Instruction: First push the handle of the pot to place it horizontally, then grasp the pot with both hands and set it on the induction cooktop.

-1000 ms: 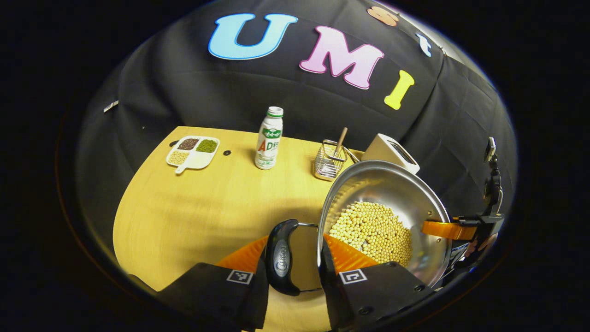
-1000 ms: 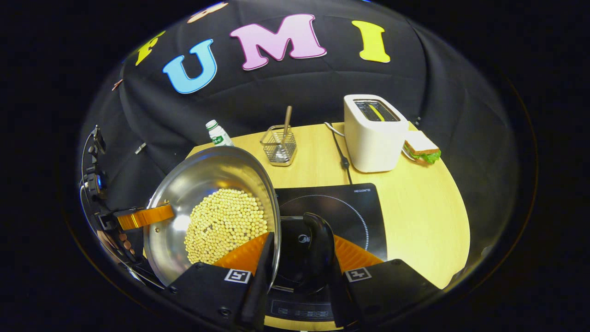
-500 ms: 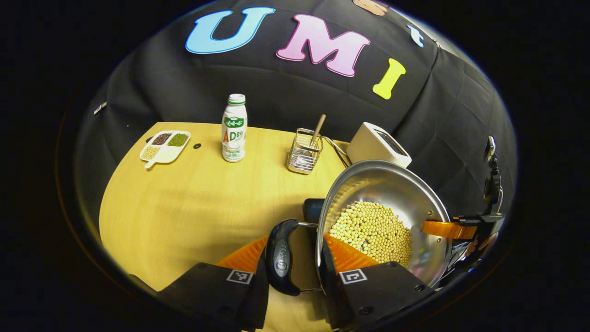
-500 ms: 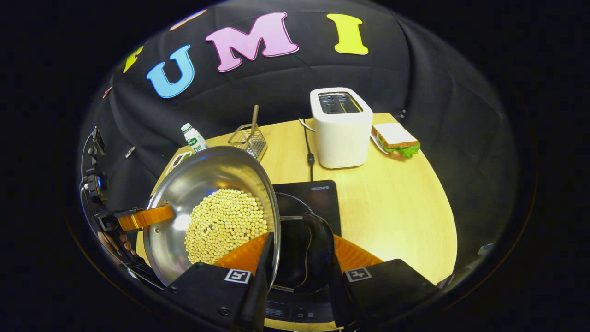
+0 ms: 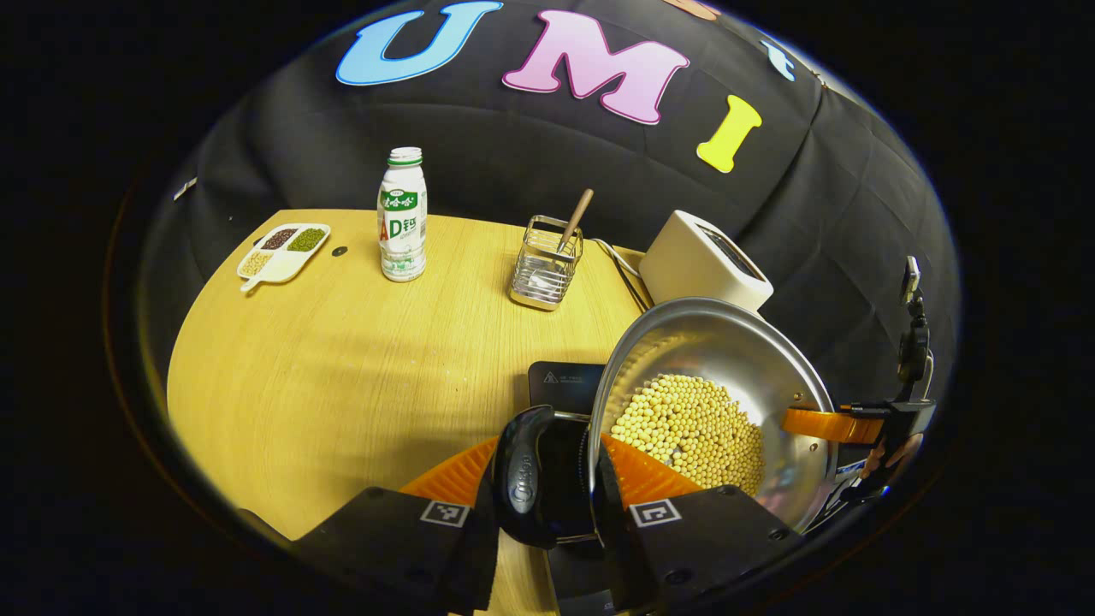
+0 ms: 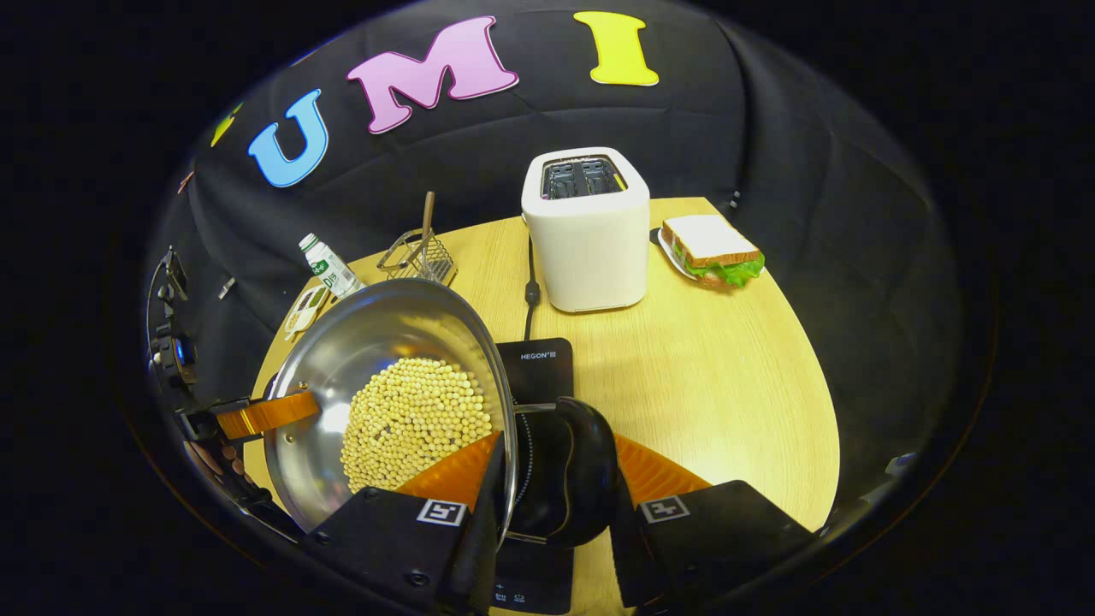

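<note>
In the left gripper view, the left gripper [image 5: 543, 492] has its jaws clenched on the pot's dark side handle [image 5: 523, 475] at 6 o'clock. In the right gripper view, the right gripper [image 6: 556, 496] grips the opposite handle [image 6: 577, 479] the same way, also at 6 o'clock.

The pot [image 5: 714, 402] is carried between the two, off the bench [image 5: 342, 359], with the black induction cooktop [image 6: 541, 372] showing just past its rim. Whether the base touches the glass yet I cannot tell, as the bowl hides it.

It is stiff, polished steel with a pale heap of loose beans [image 6: 419, 419] inside, so it likely handles heavy. Its load would roll and spill on any tilt, and the smooth wall offers no grip. The two handles look like the only fair holds, and keeping them level matters.

Farther off stand a wire basket [image 5: 546, 274] at 12 o'clock and a milk bottle [image 5: 402, 218] at 11. A white toaster [image 6: 588, 231] stands at 12, and a sandwich [image 6: 712, 252] at 1.
</note>
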A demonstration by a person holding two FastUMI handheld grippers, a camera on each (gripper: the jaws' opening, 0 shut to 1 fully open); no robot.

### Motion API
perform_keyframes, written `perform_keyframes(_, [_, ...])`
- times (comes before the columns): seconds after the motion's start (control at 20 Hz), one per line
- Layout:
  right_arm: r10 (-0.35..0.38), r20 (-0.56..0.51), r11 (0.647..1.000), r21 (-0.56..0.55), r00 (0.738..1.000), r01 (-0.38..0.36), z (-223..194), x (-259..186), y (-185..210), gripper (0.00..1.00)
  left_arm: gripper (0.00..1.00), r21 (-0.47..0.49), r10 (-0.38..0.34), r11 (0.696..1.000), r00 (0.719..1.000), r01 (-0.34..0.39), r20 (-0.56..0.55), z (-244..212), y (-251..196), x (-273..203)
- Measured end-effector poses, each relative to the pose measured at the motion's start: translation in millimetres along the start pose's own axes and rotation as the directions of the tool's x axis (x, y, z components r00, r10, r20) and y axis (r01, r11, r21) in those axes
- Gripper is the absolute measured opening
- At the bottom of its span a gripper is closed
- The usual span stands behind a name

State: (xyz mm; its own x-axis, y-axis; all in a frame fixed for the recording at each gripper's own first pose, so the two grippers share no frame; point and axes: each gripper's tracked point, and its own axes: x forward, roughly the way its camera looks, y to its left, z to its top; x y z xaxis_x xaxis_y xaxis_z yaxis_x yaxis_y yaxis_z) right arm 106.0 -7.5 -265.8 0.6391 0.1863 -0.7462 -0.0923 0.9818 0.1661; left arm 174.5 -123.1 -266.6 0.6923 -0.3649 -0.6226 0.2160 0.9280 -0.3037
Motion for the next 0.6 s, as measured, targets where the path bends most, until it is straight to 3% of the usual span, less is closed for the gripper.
perform_keyframes(0.1, [0.007, -0.016, 1.0, -0.005, 1.0, -0.007, -6, 8, -1, 0.58, 0.53, -0.008, 0.009, 1.0, 1.0, -0.009, -0.007, -4, 2, 5])
perform_keyframes(0.25, [0.017, -0.035, 1.0, -0.014, 0.999, -0.018, -13, 17, -1, 0.58, 0.53, -0.016, 0.023, 1.0, 1.0, -0.023, -0.016, -12, 7, 10])
perform_keyframes(0.3, [0.018, -0.042, 1.0, -0.011, 0.999, -0.019, -15, 20, -1, 0.54, 0.53, -0.02, 0.027, 0.999, 0.999, -0.028, -0.018, -14, 9, 11])
perform_keyframes(0.35, [0.018, -0.049, 1.0, -0.012, 0.999, -0.019, -18, 22, -3, 0.58, 0.53, -0.029, 0.031, 0.999, 0.999, -0.032, -0.026, -18, 10, 13])
perform_keyframes(0.6, [0.057, -0.021, 0.998, 0.01, 0.998, -0.057, -16, 28, -3, 0.59, 0.54, -0.028, 0.041, 0.999, 0.999, -0.041, 0.001, -14, 10, 13])
